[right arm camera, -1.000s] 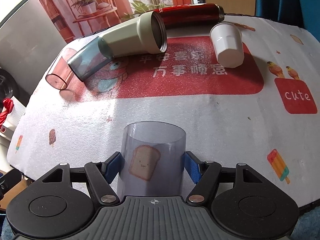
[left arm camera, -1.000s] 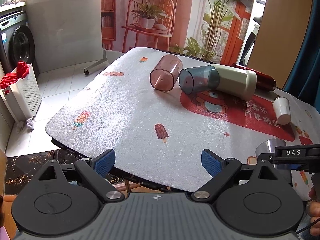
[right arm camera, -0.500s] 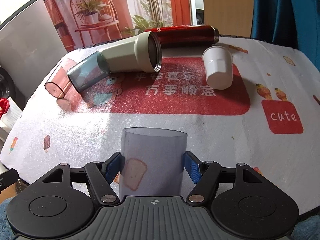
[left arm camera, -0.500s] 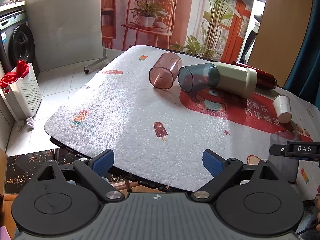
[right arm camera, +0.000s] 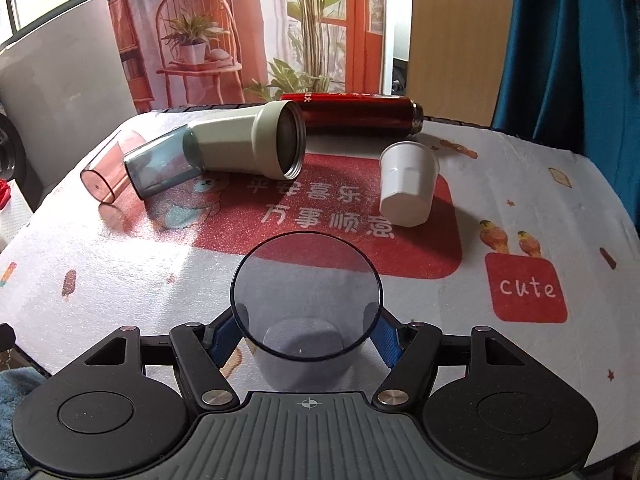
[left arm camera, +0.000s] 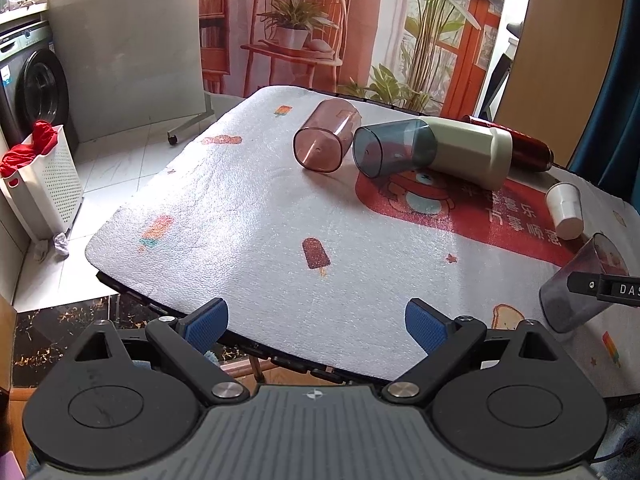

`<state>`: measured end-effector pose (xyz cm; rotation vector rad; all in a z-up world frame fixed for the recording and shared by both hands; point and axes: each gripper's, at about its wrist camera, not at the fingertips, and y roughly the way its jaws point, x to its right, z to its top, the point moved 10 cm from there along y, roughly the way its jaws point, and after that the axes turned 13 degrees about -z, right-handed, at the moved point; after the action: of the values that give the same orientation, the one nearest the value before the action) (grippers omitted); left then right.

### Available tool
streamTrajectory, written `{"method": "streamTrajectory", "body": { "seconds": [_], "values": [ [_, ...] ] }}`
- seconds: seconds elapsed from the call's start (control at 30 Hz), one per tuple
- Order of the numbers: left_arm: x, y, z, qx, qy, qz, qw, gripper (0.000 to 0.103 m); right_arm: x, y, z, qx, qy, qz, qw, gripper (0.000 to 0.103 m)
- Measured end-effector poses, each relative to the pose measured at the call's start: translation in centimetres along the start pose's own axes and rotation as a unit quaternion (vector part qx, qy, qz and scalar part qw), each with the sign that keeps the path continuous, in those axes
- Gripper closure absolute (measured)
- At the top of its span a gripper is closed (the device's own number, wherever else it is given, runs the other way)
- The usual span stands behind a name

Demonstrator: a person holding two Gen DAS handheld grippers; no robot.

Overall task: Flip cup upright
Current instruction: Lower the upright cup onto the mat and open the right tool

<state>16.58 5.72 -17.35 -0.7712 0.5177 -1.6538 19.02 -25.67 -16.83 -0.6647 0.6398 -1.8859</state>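
My right gripper [right arm camera: 306, 334] is shut on a clear grey cup [right arm camera: 306, 320] and holds it tilted, its open rim facing away over the mat. In the left wrist view the same cup [left arm camera: 580, 284] hangs at the far right, leaning, with the right gripper's finger [left arm camera: 604, 289] across it. My left gripper [left arm camera: 316, 322] is open and empty at the near edge of the mat [left arm camera: 240, 216]. On the mat lie a pink cup [left arm camera: 326, 140], a blue-grey cup [left arm camera: 390, 152], a cream flask [left arm camera: 468, 150], a red flask [left arm camera: 528, 148] and a white cup [left arm camera: 564, 210], all on their sides.
The mat-covered table ends at a near edge [left arm camera: 160, 304] with floor below. A white laundry basket [left arm camera: 40, 184] and a washing machine [left arm camera: 36, 92] stand at the left. A blue curtain [right arm camera: 572, 48] hangs behind the table at the right.
My right gripper has tipped the grey cup from base-up to leaning, so its open mouth now faces forward. The left gripper has barely moved.
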Motion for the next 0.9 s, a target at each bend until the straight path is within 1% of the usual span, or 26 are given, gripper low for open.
{"method": "streamTrajectory", "body": {
  "seconds": [0.1, 0.2, 0.33, 0.5, 0.57, 0.7, 0.9],
  "values": [
    [0.2, 0.0, 0.0, 0.0, 0.001, 0.001, 1.0, 0.006, 1.3, 0.5, 0.3, 0.007, 0.005, -0.008, 1.0, 0.039],
    [0.5, 0.0, 0.0, -0.002, 0.002, -0.001, 1.0, 0.006, 2.3, 0.6, 0.4, 0.02, 0.003, -0.007, 1.0, 0.039],
    [1.0, 0.2, -0.2, -0.007, 0.01, -0.002, 0.9999, 0.006, 3.5, 1.1, -0.4, 0.031, -0.007, -0.008, 0.999, 0.039],
    [1.7, 0.5, -0.5, -0.014, 0.018, -0.004, 0.9997, 0.006, 4.3, 0.8, -0.9, 0.048, 0.0, 0.003, 0.999, 0.039],
    [1.8, 0.5, -0.6, -0.016, 0.021, -0.006, 0.9996, 0.006, 4.5, 0.8, -1.0, 0.05, -0.001, -0.004, 0.999, 0.039],
    [2.0, 0.4, -0.7, -0.017, 0.025, -0.006, 0.9995, 0.006, 4.9, 0.9, -1.1, 0.048, -0.014, -0.033, 0.998, 0.039],
    [2.4, 0.3, -0.6, -0.016, 0.024, -0.017, 0.9994, 0.006, 4.9, 0.9, -1.1, 0.046, -0.013, -0.032, 0.998, 0.039]
  ]
}}
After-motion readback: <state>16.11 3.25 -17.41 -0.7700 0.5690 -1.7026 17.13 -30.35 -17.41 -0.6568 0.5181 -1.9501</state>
